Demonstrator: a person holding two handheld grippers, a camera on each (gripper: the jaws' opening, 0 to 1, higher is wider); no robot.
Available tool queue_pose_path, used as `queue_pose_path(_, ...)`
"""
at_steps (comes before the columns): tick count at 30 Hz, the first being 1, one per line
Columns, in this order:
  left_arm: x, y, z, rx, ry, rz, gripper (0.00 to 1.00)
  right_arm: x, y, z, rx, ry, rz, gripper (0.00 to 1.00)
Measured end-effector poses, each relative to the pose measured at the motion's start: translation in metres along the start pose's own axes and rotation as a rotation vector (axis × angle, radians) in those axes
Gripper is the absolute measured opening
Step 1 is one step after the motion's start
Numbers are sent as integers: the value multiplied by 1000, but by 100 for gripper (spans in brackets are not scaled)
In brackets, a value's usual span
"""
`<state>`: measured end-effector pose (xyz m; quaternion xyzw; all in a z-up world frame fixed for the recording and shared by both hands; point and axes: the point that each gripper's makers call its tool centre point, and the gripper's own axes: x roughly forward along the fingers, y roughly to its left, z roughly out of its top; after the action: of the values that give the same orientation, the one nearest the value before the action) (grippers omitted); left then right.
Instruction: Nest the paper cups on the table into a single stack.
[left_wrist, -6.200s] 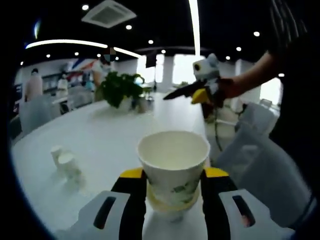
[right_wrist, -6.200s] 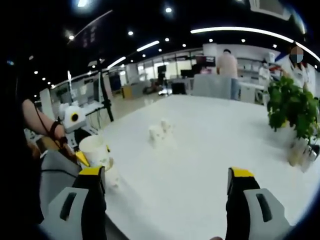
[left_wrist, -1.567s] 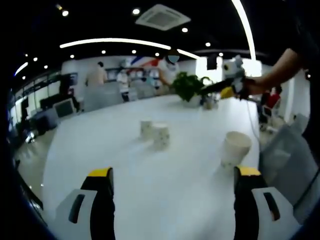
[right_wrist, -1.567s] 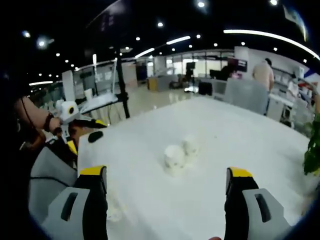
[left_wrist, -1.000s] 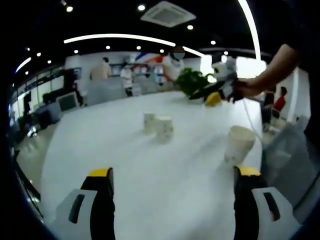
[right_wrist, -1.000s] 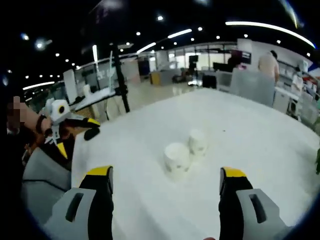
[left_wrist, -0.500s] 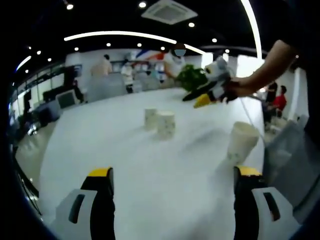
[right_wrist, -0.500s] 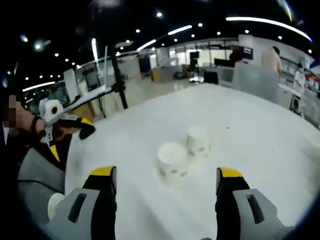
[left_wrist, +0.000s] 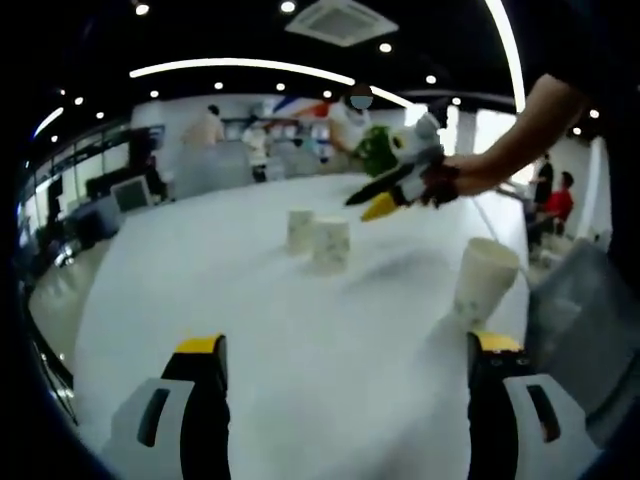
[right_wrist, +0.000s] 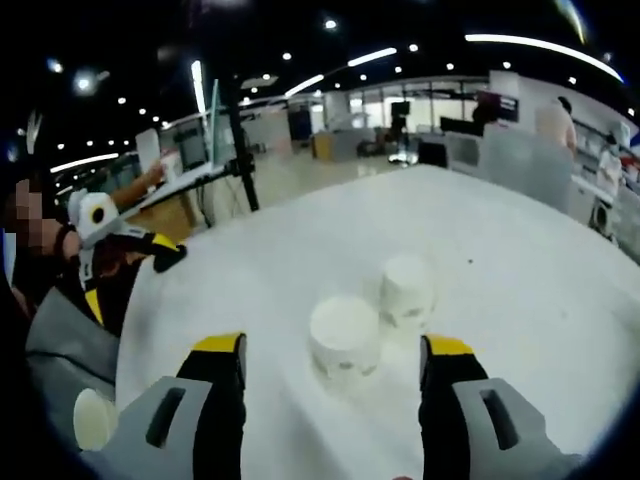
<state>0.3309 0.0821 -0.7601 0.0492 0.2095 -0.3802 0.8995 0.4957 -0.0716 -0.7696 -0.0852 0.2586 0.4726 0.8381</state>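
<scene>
- Right gripper view: right gripper (right_wrist: 330, 365) spread wide, holding nothing, over the white table (right_wrist: 520, 270); a paper cup (right_wrist: 344, 337) stands between its jaws, a second cup (right_wrist: 407, 290) touching or just beside it.
- Third cup (right_wrist: 93, 418) sits at the table's edge, partly cut off.
- Left gripper view: left gripper (left_wrist: 345, 365) spread, empty; prints on the cups are blurred.

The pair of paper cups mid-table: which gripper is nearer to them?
Right. The right gripper hangs open just short of the nearer cup. The left gripper is open, farther back across the table.
</scene>
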Motion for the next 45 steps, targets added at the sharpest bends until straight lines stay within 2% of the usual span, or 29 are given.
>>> queue_pose_path(12, 1, -1, 4, -6, -4, 6, 98, 23, -6, 4, -37, 17, 23, 55)
queue_pose_path(21, 4, 5, -13, -24, 1, 0, 98, 34, -7, -7, -50, 52, 37, 46)
queue_pose_path(32, 1, 9, -17, -35, 2, 8, 98, 44, -5, -5, -72, 66, 56, 36)
queue_pose_path(45, 1, 10, -19, -39, 4, 12, 98, 43, -5, -8, -69, 85, 61, 37)
